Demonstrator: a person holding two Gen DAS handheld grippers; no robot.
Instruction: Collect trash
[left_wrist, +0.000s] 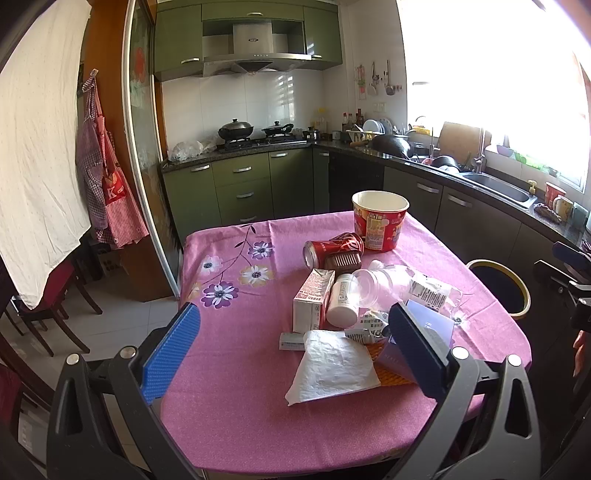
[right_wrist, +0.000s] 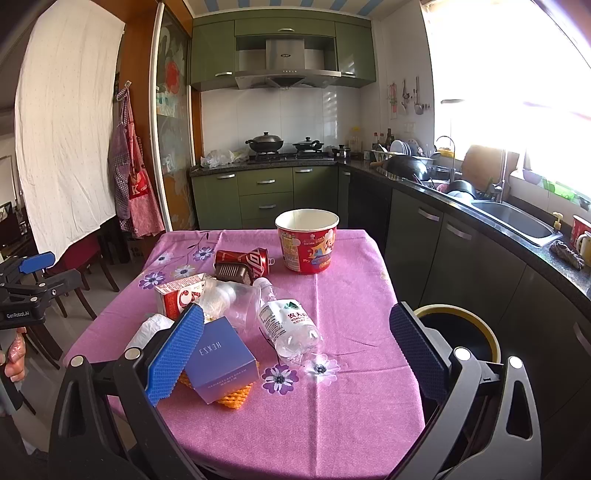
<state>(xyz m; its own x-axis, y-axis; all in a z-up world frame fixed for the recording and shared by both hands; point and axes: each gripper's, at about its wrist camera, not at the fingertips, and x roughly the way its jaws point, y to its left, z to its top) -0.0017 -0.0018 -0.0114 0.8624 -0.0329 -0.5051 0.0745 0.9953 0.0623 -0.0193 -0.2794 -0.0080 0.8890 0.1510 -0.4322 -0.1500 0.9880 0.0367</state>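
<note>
Trash lies on the pink tablecloth (left_wrist: 236, 387): a red paper bucket (left_wrist: 380, 220), a red can (left_wrist: 332, 248) on its side, a milk carton (left_wrist: 312, 299), a white bottle (left_wrist: 343, 300), a clear water bottle (right_wrist: 286, 321), a purple box (right_wrist: 221, 360) on an orange net (right_wrist: 234, 398), and a white napkin (left_wrist: 332, 365). My left gripper (left_wrist: 291, 347) is open above the near table edge, short of the napkin. My right gripper (right_wrist: 295, 352) is open, with its left finger (right_wrist: 173, 354) in front of the purple box. A dark bin with a yellow rim (right_wrist: 458, 332) stands right of the table.
The bin also shows in the left wrist view (left_wrist: 498, 284). Kitchen counters with a sink (right_wrist: 517, 219) and stove (right_wrist: 288, 157) run behind and to the right. Red chairs (right_wrist: 85, 266) stand left of the table. The bucket (right_wrist: 307, 240) stands at the far side.
</note>
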